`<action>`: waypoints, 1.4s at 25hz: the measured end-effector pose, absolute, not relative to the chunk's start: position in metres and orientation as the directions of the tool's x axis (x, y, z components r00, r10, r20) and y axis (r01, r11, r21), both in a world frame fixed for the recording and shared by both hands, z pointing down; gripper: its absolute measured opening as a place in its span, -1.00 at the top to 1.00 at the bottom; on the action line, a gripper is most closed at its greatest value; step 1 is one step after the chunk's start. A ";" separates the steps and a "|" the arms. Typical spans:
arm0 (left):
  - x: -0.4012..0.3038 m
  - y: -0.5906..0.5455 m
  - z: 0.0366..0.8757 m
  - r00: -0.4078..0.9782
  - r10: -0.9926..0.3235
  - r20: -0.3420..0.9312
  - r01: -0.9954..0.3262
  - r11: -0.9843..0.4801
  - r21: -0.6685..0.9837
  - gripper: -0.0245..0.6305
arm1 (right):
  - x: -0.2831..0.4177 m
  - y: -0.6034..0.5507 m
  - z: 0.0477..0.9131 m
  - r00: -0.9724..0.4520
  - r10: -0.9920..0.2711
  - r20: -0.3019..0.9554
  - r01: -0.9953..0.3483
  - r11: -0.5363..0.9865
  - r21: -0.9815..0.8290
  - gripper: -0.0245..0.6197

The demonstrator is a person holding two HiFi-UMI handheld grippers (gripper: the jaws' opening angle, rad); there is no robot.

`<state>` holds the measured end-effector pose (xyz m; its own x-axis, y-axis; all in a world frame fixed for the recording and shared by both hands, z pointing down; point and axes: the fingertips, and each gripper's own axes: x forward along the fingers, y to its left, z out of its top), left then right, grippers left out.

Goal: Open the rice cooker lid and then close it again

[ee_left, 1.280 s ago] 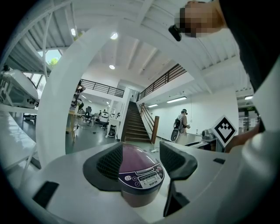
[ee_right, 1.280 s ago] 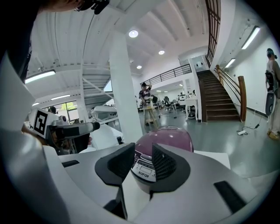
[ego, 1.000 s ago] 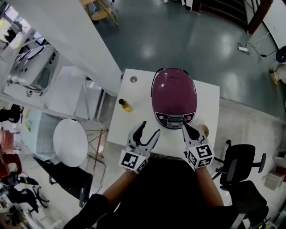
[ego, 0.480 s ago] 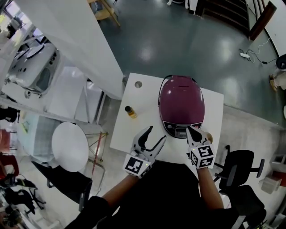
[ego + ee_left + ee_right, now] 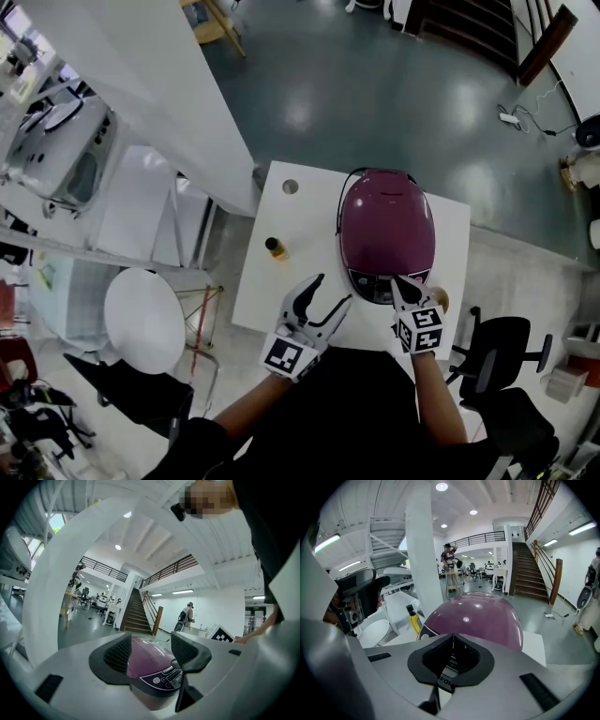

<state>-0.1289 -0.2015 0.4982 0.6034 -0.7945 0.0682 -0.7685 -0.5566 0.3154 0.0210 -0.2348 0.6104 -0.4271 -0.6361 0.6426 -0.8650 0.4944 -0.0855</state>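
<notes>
- A white table (image 5: 298,234) is seen from above, with the person at its 6 o'clock edge, so everything on it can be reached.
- The purple rice cooker (image 5: 386,230) is set on the table's 3 o'clock half. Its lid is shut flat. Its button panel (image 5: 378,281) is turned to 6 o'clock, toward the person, so the buttons can be reached easily.
- The left gripper (image 5: 331,291) is held at 7 o'clock from the cooker and is pointed level toward 1 o'clock. Its jaws are spread wide and nothing is held in them; the cooker is only seen past them. It is likely kept there to steady the cooker or catch the lid.
- The right gripper (image 5: 400,285) is tipped down at the cooker's 6 o'clock edge, right by the panel. Its jaws are pressed tight together and nothing is held. A closed tip makes a good poker, so it is likely meant for pushing the lid's catch. A touch cannot be made out.
- A small yellow bottle (image 5: 275,248) is stood at 9 o'clock from the cooker, well apart, so it is kept out of the way.
- A little round spot (image 5: 290,187) is seen near the table's 11 o'clock corner.
</notes>
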 end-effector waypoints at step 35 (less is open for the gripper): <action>-0.144 -0.221 0.518 0.673 -0.738 0.053 -0.707 -0.620 0.341 0.19 | 0.020 -0.237 0.626 -0.279 -0.630 0.725 -0.884 0.463 0.062 0.92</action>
<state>-0.1436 -0.2214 0.5180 0.6727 -0.7381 0.0526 -0.7068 -0.6199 0.3410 0.0195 -0.2375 0.6261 -0.2791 -0.6302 0.7245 -0.8843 0.4628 0.0619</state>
